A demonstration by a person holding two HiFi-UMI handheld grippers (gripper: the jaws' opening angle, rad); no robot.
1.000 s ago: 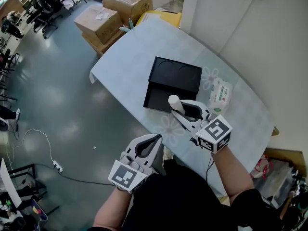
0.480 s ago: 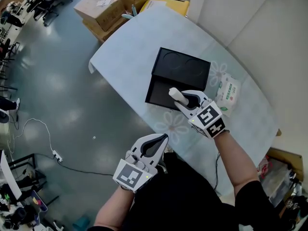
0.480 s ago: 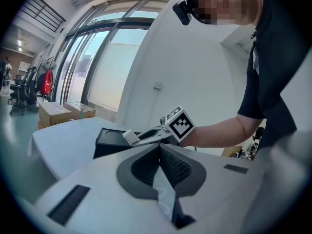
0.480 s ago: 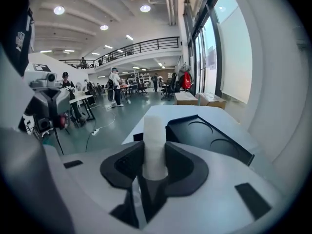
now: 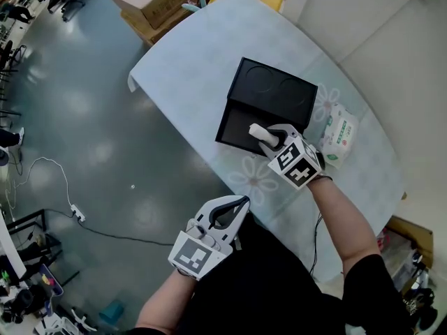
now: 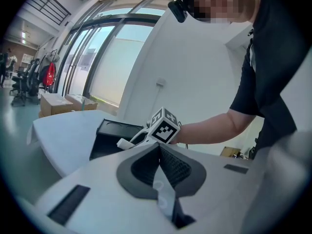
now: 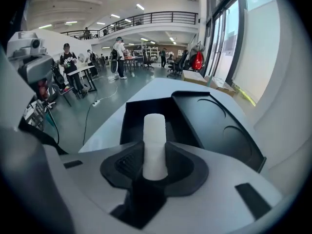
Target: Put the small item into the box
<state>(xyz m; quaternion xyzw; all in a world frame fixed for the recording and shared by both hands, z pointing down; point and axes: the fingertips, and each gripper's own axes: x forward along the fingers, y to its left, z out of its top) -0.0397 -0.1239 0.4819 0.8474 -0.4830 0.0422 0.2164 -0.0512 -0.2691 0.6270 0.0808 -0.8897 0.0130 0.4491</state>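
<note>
- Right gripper (image 5: 268, 139): arm stretched forward over the table (image 5: 188, 61), jaws clamped on a white cylinder (image 5: 257, 130), held above the near edge of the open black box (image 5: 279, 93).
- Left gripper (image 5: 236, 204): jaws together, nothing between them, held back near the torso.

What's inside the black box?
Nothing shows in the box's open part; its lid has two round shapes. The white tube in the right gripper covers the near end.
</note>
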